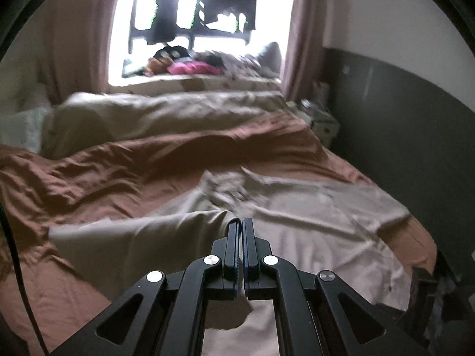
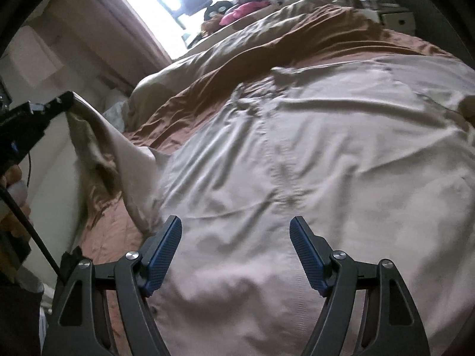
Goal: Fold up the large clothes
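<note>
A large beige garment lies spread over the bed near its foot edge, one corner lifted in the closed left tool while the right tool hovers apart above the cloth (light, limp, probably slippery; best gripped at hems or corners).
</note>
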Demonstrator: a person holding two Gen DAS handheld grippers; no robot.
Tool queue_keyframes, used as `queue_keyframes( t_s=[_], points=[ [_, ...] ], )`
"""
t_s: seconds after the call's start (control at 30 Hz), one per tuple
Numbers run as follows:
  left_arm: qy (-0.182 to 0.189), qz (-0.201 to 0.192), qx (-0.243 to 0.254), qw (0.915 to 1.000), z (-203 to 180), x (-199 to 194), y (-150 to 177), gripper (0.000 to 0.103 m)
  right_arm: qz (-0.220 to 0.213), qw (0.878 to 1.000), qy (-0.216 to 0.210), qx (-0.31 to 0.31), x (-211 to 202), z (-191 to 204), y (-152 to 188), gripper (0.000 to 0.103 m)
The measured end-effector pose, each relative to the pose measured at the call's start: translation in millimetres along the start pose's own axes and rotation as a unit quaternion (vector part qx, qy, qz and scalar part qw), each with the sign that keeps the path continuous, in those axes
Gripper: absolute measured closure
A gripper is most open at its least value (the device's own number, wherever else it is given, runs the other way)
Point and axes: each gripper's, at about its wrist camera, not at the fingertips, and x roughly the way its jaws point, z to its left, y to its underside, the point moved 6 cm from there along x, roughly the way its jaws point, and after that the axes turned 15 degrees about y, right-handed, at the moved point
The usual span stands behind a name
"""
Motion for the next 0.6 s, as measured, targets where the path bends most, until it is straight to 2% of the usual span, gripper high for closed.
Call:
queue_keyframes(
  t_s=[0.1,0.13,0.17,0.2,0.23,0.27,0.37,0.47,0.53,0.6],
  points=[
    [0.042,0.038,-0.017,0.9983,-16,34,20,0.099,0.005,1.0,0.005,0.013,-5,-16,5,0.029],
    [0.057,0.053,-0.027,0.9966,-20,43,26,0.088,0.005,1.0,0.008,0.016,-7,-22,7,0.029],
    [0.075,0.077,-0.049,0.993,-22,56,37,0.061,0.005,1.0,0.011,0.02,-9,-27,9,0.029],
    [0.087,0.089,-0.062,0.9903,-24,63,44,0.046,0.006,1.0,0.013,0.022,-10,-30,8,0.029],
    [0.096,0.094,-0.071,0.9884,-29,67,50,0.026,0.007,1.0,0.015,0.024,-11,-32,10,0.029],
    [0.103,0.095,-0.073,0.9875,-33,70,57,0.022,0.008,0.999,0.018,0.026,-14,-34,11,0.029],
    [0.107,0.107,-0.075,0.9856,-37,70,72,0.022,0.01,0.999,0.018,0.026,-19,-33,11,0.029],
    [0.101,0.097,-0.078,0.987,-30,55,73,0.022,0.006,1.0,0.008,0.012,-23,-20,10,0.029],
    [0.085,0.082,-0.079,0.9898,-20,39,73,0.022,0.003,1.0,-0.005,-0.008,-24,-2,12,0.029],
    [0.053,0.066,-0.077,0.9934,-1,18,73,0.022,0.003,0.999,-0.015,-0.034,-23,23,16,0.029]
  ],
)
